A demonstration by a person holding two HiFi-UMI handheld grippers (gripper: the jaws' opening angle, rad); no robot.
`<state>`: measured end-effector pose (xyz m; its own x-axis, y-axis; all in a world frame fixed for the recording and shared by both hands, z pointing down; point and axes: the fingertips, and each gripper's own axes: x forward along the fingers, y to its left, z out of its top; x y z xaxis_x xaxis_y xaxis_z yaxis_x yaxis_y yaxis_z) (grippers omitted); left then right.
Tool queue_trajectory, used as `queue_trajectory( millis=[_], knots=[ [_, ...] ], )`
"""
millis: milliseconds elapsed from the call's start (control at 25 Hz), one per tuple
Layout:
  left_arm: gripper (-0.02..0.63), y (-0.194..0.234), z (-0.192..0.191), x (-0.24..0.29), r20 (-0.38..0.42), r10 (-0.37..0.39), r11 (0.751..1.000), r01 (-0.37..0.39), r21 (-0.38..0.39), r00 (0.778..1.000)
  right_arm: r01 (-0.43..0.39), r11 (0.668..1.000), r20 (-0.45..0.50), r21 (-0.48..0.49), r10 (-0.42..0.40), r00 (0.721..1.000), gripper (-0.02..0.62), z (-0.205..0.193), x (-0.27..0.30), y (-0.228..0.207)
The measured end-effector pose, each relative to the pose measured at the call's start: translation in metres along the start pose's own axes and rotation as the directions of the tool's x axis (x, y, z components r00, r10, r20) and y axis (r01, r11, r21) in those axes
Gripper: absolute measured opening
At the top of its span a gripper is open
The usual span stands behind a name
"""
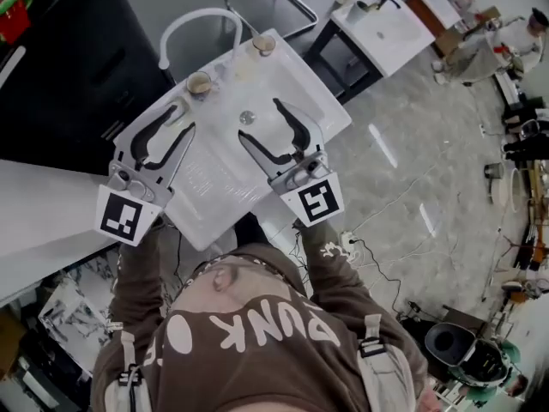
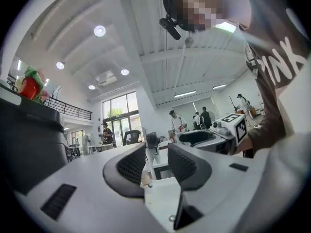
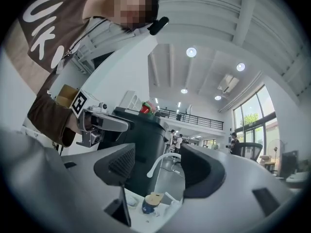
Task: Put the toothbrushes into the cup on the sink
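A white sink lies below me with a curved white faucet at its far side. Two cups stand on its far rim, one on the left and one further right. In the right gripper view a blue cup with a beige top shows low between the jaws, below the faucet. No toothbrush can be made out. My left gripper hovers over the sink's left part, open and empty. My right gripper hangs over the basin near the drain, also open and empty.
A black cabinet stands left of the sink, with a white counter in front of it. A second white sink stand is at the upper right. Cables trail over the floor on the right. People stand far back.
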<state>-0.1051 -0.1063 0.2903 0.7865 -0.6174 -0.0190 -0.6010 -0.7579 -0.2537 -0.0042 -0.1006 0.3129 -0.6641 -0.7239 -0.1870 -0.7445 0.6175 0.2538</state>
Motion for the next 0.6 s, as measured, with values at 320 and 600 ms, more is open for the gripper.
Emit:
queue_trajectory(
  millis=[320, 600],
  knots=[
    [0.129, -0.047, 0.025, -0.104, 0.068, -0.052, 0.997, 0.055, -0.045, 0.996, 0.061, 0.998, -0.049, -0.02, -0.061, 0.997, 0.289, 0.038, -0.048, 0.103],
    [0.13, -0.065, 0.043, -0.141, 0.107, -0.069, 0.996, 0.074, -0.045, 0.992, 0.067, 0.994, -0.056, -0.085, -0.072, 0.996, 0.273, 0.059, -0.061, 0.142]
  ],
)
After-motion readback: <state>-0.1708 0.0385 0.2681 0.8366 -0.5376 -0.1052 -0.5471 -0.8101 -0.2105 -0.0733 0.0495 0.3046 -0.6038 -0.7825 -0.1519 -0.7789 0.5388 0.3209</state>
